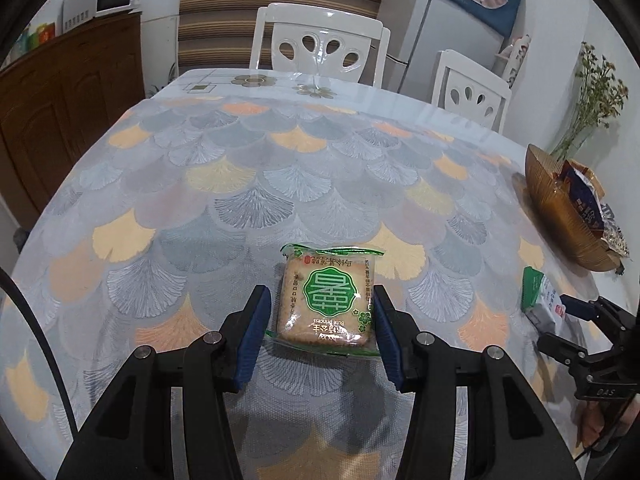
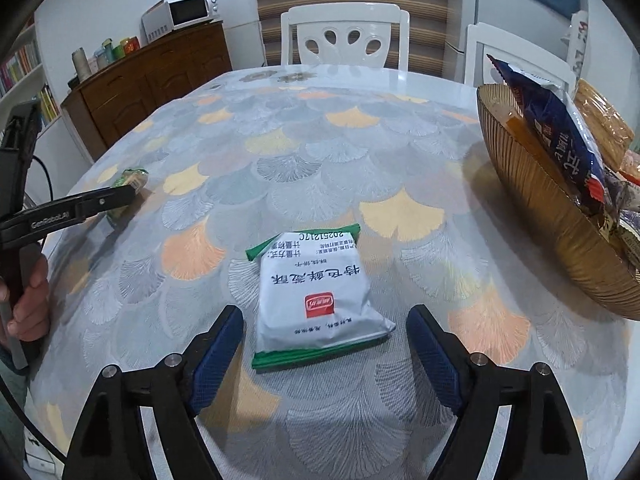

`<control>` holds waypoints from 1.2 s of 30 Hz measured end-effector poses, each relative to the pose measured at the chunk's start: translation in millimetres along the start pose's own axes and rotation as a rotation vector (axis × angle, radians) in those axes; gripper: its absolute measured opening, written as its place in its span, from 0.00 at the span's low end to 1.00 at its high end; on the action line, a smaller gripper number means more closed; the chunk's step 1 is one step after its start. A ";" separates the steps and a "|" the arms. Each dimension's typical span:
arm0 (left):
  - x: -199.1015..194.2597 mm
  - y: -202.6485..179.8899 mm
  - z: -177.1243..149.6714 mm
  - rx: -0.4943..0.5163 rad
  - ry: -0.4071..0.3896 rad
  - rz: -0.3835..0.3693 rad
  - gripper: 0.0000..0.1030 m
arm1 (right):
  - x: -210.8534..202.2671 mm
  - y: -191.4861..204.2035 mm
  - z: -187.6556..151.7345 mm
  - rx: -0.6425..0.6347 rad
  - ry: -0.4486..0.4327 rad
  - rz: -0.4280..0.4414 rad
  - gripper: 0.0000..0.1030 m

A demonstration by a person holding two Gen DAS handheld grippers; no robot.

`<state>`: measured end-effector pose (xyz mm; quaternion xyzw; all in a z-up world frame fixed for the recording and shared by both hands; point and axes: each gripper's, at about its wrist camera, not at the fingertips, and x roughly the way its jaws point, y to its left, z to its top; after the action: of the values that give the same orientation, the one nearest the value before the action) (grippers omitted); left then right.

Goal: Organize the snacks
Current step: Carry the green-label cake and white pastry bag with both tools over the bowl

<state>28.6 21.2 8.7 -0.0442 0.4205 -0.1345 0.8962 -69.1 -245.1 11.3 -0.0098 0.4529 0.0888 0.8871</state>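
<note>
On the tabletop (image 1: 280, 168), the left tool (image 1: 320, 320) clamps the cracker packet (image 1: 326, 300) for lifting toward the bowl (image 2: 540, 216), while the right tool (image 2: 324, 344), jaws apart, straddles the white packet (image 2: 316, 292) near the right edge.

Green-label cracker pack (image 1: 327, 305) and white green-edged snack packet (image 2: 316, 296) both lie flat, left of the snack-filled amber bowl (image 2: 532, 200).

Between the left gripper (image 1: 322, 320) pads (image 1: 252, 344), textured blue rubber, sits a glossy clear-plastic biscuit packet (image 1: 326, 306). Ahead of the right gripper (image 2: 324, 354), a matt white foil-like pouch (image 2: 316, 292) lies on smooth patterned tablecloth (image 2: 304, 152). Right: ribbed amber glass bowl (image 2: 536, 200).
</note>
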 end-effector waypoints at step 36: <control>-41.8 -202.3 108.0 0.343 -0.161 -0.262 0.46 | -163.5 -95.0 -1.1 0.228 -0.288 -0.204 0.52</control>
<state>44.5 -165.0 148.0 0.0438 0.3093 -0.3154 0.8961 -148.0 -363.0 136.3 0.0579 0.3254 -0.0528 0.9423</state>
